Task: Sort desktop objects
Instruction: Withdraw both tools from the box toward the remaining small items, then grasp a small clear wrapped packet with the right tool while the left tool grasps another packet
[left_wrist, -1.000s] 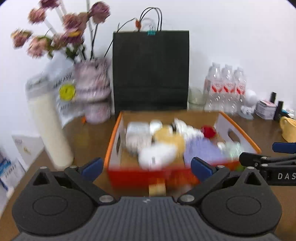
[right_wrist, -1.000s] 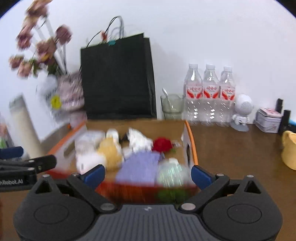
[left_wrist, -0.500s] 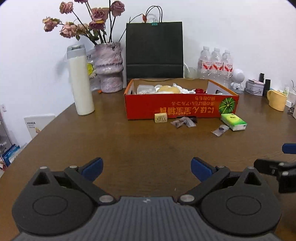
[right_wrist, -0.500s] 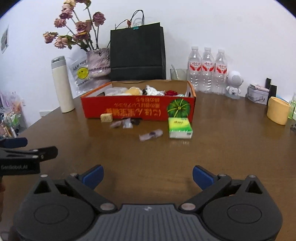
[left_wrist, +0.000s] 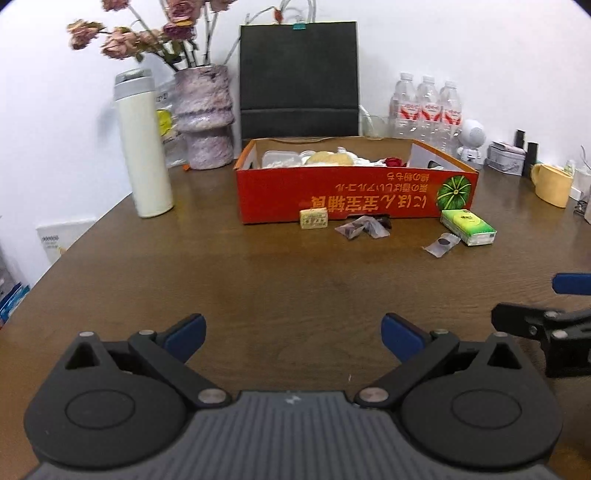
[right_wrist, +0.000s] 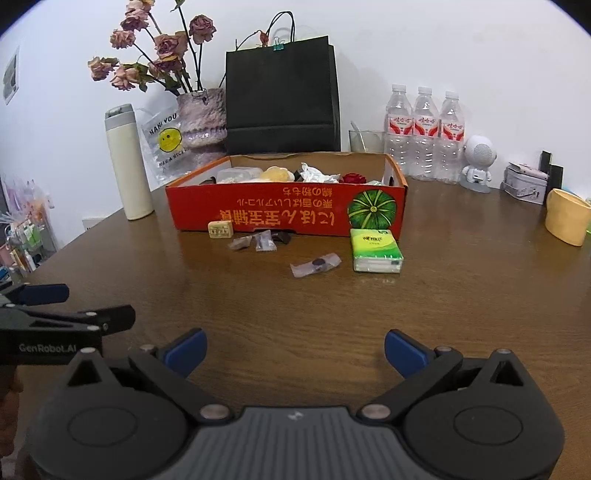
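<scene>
Red cardboard box (right_wrist: 288, 210) stands mid-table, with the green tissue pack (right_wrist: 375, 250) and small wrappers (right_wrist: 315, 264) lying just before it. Both the left gripper (left_wrist: 291, 332) and the right gripper (right_wrist: 293, 349) hang wide open and empty, well apart from them. I think it is best to lower the right one straight over the tissue pack and close across its short sides.

"GenRobot.AI" on the left gripper (right_wrist: 62, 317) — "HANI YOU" on the smiley bag (right_wrist: 164, 142).

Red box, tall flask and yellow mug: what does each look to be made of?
Red box: printed cardboard, seemingly; brown raw inner walls and folded flaps show. Tall flask: cream body with a matte coat and a grey cap, probably painted metal, though plastic is possible. Yellow mug: smooth, thick-walled and dull-glazed, likely ceramic, though it could be plastic.
</scene>
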